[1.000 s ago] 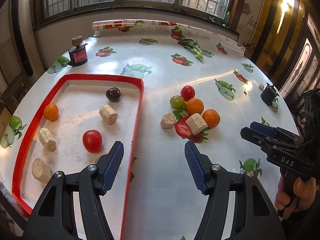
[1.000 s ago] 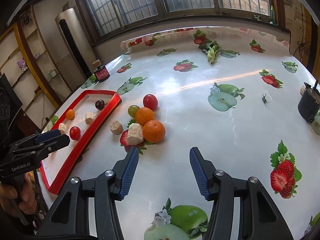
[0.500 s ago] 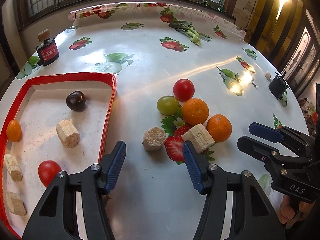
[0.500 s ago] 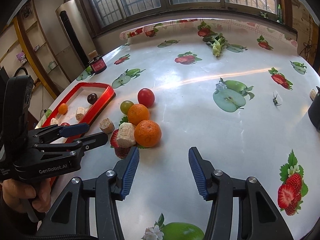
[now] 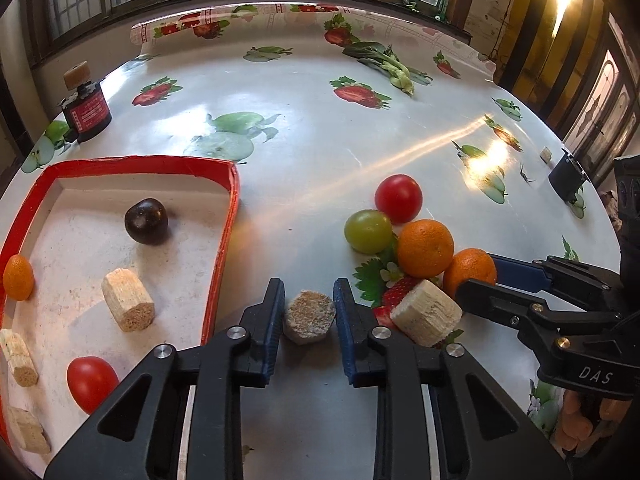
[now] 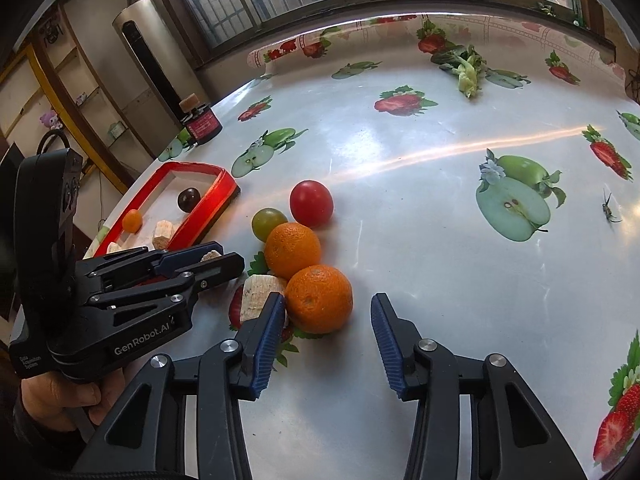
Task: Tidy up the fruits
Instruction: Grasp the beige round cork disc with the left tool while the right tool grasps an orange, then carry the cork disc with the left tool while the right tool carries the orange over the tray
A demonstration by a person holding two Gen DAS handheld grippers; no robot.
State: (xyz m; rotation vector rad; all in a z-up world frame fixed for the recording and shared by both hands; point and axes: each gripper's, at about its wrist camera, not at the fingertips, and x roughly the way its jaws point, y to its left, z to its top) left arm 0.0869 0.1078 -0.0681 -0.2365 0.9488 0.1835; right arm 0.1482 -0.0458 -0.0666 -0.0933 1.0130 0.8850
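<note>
While the table (image 5: 304, 128) is viewed from both wrist cameras, the red-rimmed tray (image 5: 224, 240) is recorded at the far left. Inside it are seen a small orange (image 5: 18, 277), a dark plum (image 5: 146, 221), a red tomato (image 5: 91, 382) and several pale cut cylinders, one (image 5: 128, 305) lying near the tray's right wall. Just right of the tray, the left gripper (image 5: 309, 312) is positioned with its jaws closed in on a brown-topped cylinder piece (image 5: 309, 316); both blue pads are seen against its sides, and the piece rests on the table. Further right, a second pale cylinder (image 5: 426, 318) is noted lying on a printed strawberry, touching the near orange (image 6: 319, 298). Behind it a second orange (image 6: 293, 250), a green tomato (image 6: 269, 222) and a red tomato (image 6: 311, 203) are clustered together. The right gripper (image 6: 328, 320) is held with its jaws wide apart; the near orange lies between them, close against the left pad, with clear space to the right pad. No grip on it is recorded. At the table's far left edge a dark jar with red label (image 5: 86, 110) is noted.
</note>
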